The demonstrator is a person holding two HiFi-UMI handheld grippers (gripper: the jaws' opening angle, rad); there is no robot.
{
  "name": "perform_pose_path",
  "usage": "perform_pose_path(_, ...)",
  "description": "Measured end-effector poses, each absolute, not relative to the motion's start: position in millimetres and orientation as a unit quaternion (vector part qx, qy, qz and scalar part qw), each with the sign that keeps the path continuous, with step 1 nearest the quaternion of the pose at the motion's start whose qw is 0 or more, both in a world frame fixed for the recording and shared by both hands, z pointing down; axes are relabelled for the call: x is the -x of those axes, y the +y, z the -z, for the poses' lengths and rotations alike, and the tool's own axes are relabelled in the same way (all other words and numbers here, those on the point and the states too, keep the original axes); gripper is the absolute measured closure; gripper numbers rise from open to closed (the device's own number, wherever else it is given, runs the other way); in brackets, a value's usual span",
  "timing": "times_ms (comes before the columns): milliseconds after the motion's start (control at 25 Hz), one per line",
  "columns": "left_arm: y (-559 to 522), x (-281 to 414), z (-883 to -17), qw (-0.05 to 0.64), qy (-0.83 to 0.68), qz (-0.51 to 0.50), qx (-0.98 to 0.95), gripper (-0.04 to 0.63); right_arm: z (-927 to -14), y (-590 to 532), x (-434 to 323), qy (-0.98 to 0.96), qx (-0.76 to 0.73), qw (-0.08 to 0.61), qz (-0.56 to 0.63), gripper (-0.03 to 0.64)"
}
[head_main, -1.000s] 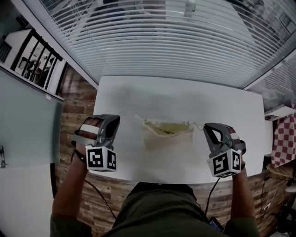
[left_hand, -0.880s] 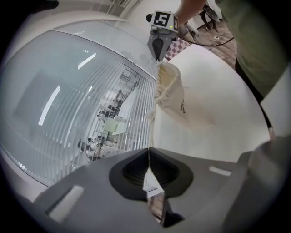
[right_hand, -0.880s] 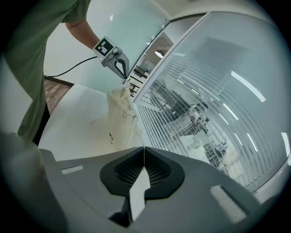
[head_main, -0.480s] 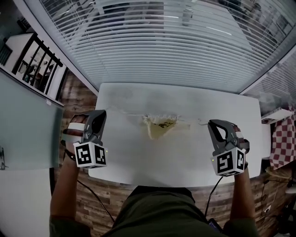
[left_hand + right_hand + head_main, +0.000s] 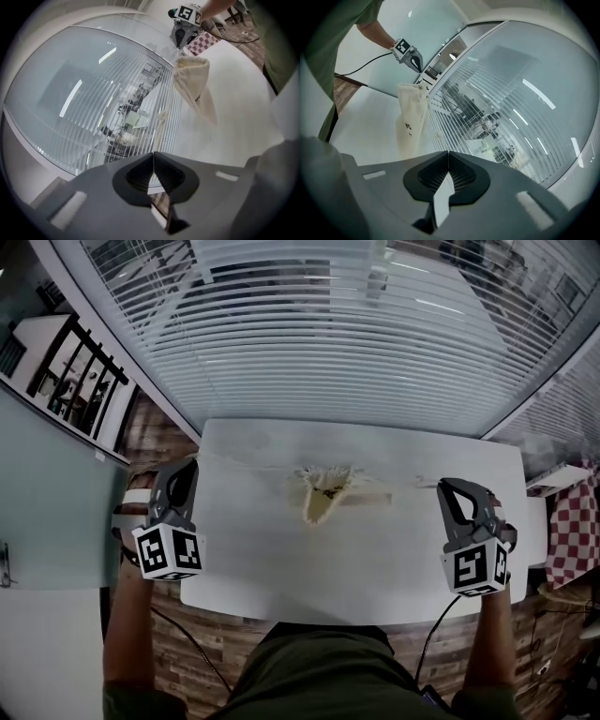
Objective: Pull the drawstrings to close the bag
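Observation:
A cream cloth drawstring bag (image 5: 323, 493) lies in the middle of the white table (image 5: 375, 559), its mouth gathered tight and narrow. A thin drawstring (image 5: 246, 465) runs taut from the mouth to my left gripper (image 5: 187, 471), which is shut on it by the table's left edge. A second drawstring (image 5: 405, 486) leads right to my right gripper (image 5: 449, 489), also shut on it. In the left gripper view the cord (image 5: 160, 123) rises from the closed jaws toward the bag (image 5: 194, 86). The right gripper view shows the bag (image 5: 411, 119) beyond its closed jaws.
Window blinds (image 5: 356, 334) run along the table's far edge. A glass partition (image 5: 56, 493) stands to the left, and a checkered cloth (image 5: 574, 526) lies to the right. Wood flooring (image 5: 150, 446) shows past the left edge.
Both grippers have moved outward, away from each other, to the table's side edges. The strings have drawn taut and the bag's open mouth has bunched shut.

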State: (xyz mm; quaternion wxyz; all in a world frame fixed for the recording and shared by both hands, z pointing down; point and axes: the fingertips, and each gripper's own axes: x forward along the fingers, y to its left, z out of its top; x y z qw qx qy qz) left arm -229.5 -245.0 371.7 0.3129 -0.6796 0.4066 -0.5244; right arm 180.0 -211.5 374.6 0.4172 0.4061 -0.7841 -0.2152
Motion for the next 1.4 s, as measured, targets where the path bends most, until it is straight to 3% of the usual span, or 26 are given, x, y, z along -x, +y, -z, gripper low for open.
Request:
perform_pose_path(800, -243, 287, -339, 0.25, 0.503, 0.506, 0.655, 0.584, -334, -215, -232, -0.75, -0.48, 0.401, 0.217, 0.603)
perform_pose_path(1080, -245, 274, -325, 0.223, 0.519, 0.453, 0.69, 0.581, -327, -216, -223, -0.759, -0.502, 0.361, 0.203, 0.601)
perform_pose_path(1400, -241, 249, -297, 0.249, 0.526, 0.421, 0.696, 0.58, -302, -211, -211, -0.766, -0.515, 0.32, 0.217, 0.601)
